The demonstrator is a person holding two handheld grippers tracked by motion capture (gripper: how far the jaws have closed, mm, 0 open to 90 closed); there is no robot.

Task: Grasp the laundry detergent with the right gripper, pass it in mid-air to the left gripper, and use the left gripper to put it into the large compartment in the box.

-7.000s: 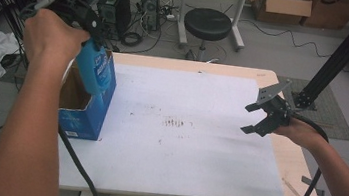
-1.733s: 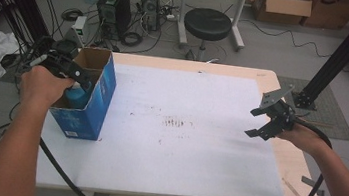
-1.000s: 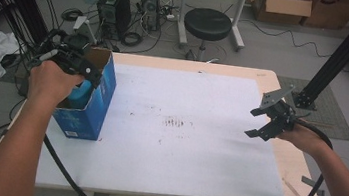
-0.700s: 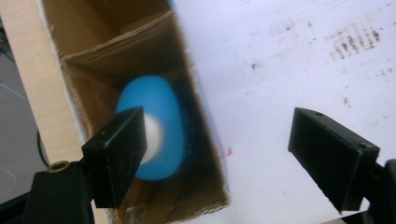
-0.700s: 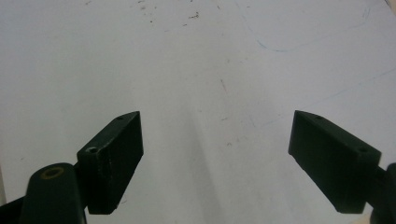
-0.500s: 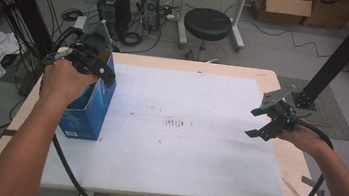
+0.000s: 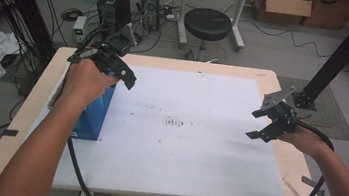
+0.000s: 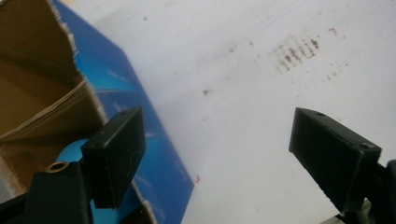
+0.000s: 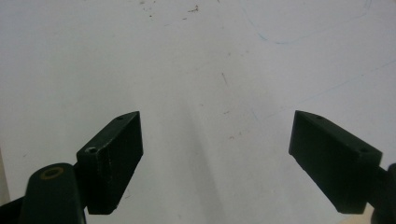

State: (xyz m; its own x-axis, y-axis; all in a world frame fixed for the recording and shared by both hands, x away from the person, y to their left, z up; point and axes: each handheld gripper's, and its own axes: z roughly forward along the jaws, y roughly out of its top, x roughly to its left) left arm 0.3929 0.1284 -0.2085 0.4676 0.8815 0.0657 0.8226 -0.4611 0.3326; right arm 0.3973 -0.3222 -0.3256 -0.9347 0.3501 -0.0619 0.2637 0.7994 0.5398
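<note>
A blue cardboard box (image 7: pixel 94 114) with an open brown top stands on the left part of the table, partly hidden by the person's left hand. My left gripper (image 7: pixel 108 65) hovers over the box's far right corner, open and holding nothing. In the left gripper view its left jaw hangs over the box's blue side (image 8: pixel 161 161) and torn brown flaps (image 8: pixel 37 70), while its right jaw is over the white sheet. A light-blue shape (image 8: pixel 70 151) shows inside the box. My right gripper (image 7: pixel 258 123) is open above the sheet near the table's right edge, with nothing between its jaws (image 9: pixel 215 121).
A white sheet (image 7: pixel 181 149) with small dark smudges (image 7: pixel 174 123) covers most of the wooden table (image 7: pixel 18 124). Beyond the far edge are a black stool (image 7: pixel 206 24), computer towers and cables. A black post (image 7: pixel 344 53) rises at the right.
My left gripper has moved from the box's open top, on its left side, toward the far right corner of the box. The right gripper has stayed where it was.
</note>
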